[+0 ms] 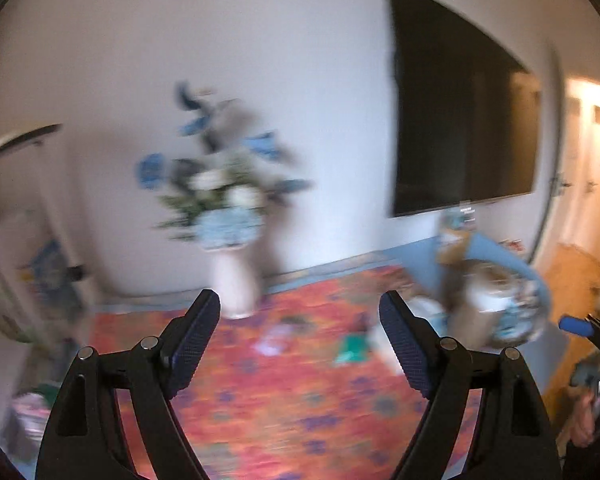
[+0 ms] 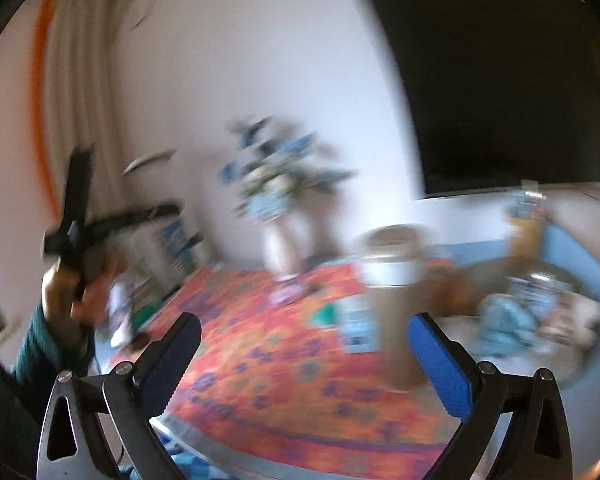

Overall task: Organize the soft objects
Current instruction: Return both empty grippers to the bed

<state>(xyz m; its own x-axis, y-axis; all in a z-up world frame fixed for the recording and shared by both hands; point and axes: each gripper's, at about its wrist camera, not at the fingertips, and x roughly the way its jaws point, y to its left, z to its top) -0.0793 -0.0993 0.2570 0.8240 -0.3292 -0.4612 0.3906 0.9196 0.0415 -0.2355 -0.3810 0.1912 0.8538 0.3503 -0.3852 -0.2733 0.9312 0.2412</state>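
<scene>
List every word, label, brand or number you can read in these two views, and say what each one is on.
None can be read; both views are motion-blurred.
Tag at the television's lower edge: print blurred out.
Flat packets on the orange patterned rug: markings too smeared.
Clutter by the blue seat: nothing legible.

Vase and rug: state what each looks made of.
Vase: probably glazed ceramic, judging by its smooth, pale, rigid-looking body; blur leaves plastic possible. Rug: apparently woven or printed textile with a matte orange-red surface and purple flower pattern; blur hides any pile.
</scene>
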